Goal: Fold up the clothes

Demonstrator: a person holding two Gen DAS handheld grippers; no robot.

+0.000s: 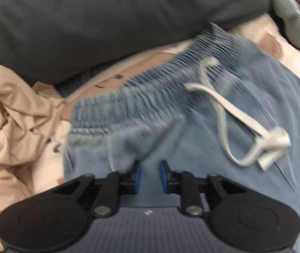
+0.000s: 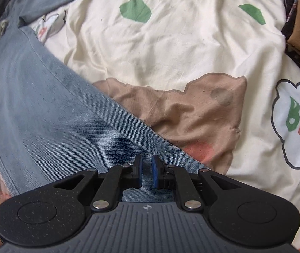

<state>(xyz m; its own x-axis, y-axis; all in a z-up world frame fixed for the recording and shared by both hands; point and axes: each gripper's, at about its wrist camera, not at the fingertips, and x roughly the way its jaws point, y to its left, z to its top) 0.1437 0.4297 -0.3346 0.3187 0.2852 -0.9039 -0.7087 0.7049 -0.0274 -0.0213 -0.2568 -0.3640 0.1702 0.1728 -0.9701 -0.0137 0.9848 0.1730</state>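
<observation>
Nearest the left wrist camera, the left tongs [image 1: 149, 176] stand narrow, their blue pads pinching a raised ridge of the pale blue denim trousers [image 1: 171, 139] just below the gathered elastic waistband [image 1: 141, 97]. The right tongs [image 2: 147, 174] are likewise narrow, and seem clamped on the edge of a trouser leg [image 2: 50, 113] that runs away diagonally. The trousers lie spread over a cream bedsheet printed with brown, green and coral shapes [image 2: 171, 48]. Further off, a white drawstring [image 1: 234, 113] trails loose across the front, with a crumpled beige garment [image 1: 8, 113] beside the waistband and a dark grey cloth [image 1: 107, 21] beyond. The risks, as I judge them: so small a pinch may slip under the denim's weight, the sheet could come up with the leg, and the drawstring may get folded inside.
</observation>
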